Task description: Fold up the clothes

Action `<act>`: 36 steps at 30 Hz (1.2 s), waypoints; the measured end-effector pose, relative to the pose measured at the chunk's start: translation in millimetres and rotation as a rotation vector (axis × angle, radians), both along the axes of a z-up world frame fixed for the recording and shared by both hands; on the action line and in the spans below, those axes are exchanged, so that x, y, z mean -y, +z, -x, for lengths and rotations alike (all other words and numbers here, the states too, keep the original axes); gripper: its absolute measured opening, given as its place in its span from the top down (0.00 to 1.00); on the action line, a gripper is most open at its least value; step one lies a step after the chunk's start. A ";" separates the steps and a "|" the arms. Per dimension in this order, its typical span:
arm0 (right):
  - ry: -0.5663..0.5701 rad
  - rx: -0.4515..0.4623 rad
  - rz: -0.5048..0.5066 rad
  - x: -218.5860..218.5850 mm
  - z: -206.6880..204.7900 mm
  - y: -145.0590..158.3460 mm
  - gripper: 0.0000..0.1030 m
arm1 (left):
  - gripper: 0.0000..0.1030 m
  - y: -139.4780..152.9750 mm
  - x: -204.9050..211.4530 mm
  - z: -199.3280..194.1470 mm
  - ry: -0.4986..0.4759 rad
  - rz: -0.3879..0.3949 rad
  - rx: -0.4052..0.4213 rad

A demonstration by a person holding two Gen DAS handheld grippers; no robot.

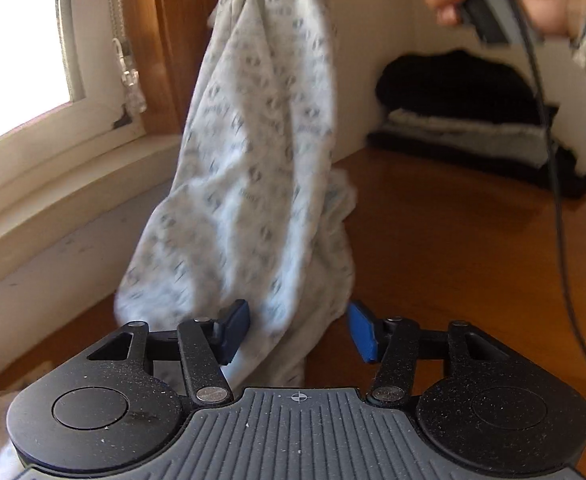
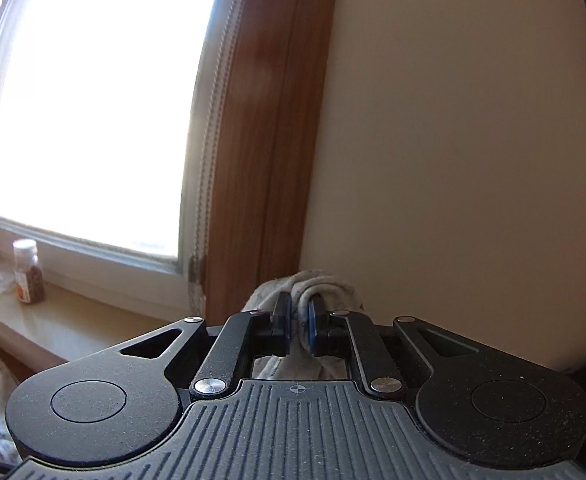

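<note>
Patterned garment hanging from right gripper — clamped on its bunched top, lower end between left gripper — fingers apart, above wooden table.

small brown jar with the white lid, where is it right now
In the right wrist view, the small brown jar with a white lid stands on the pale windowsill at the far left, below the bright window.
</note>
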State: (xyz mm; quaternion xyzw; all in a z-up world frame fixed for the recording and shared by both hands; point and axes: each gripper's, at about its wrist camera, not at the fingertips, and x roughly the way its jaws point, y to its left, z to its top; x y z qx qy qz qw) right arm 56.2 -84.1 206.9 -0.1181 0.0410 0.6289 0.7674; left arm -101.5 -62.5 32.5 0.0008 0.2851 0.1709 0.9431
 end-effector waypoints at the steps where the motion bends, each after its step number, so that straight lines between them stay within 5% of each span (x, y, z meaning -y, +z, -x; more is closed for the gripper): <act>1: -0.008 0.004 0.009 -1.7 -1.9 -1.4 0.91 | 0.47 1.6 -0.2 1.0 -0.009 0.010 0.016; 6: -0.031 -0.011 0.022 1.6 -12.1 -9.5 0.91 | 0.66 6.9 24.9 -1.4 -0.061 -0.055 0.042; 17: -0.046 0.016 0.022 3.4 -8.8 -7.5 0.91 | 0.57 25.9 74.5 28.9 0.038 -0.229 0.183; 23: -0.032 0.024 0.036 9.5 -3.0 -6.2 0.90 | 0.65 5.4 77.7 -15.4 -0.031 -0.283 0.037; 28: -0.027 0.038 0.053 24.7 0.3 -9.1 0.90 | 0.50 -12.3 52.4 -55.3 0.043 -0.318 -0.051; 31: -0.028 0.045 0.058 35.2 -1.9 -9.0 0.90 | 0.46 -15.5 42.3 -71.0 0.017 -0.272 -0.084; 36: -0.021 0.038 0.059 41.3 -0.6 -12.6 0.90 | 0.45 -21.5 12.1 -96.6 0.105 -0.193 -0.118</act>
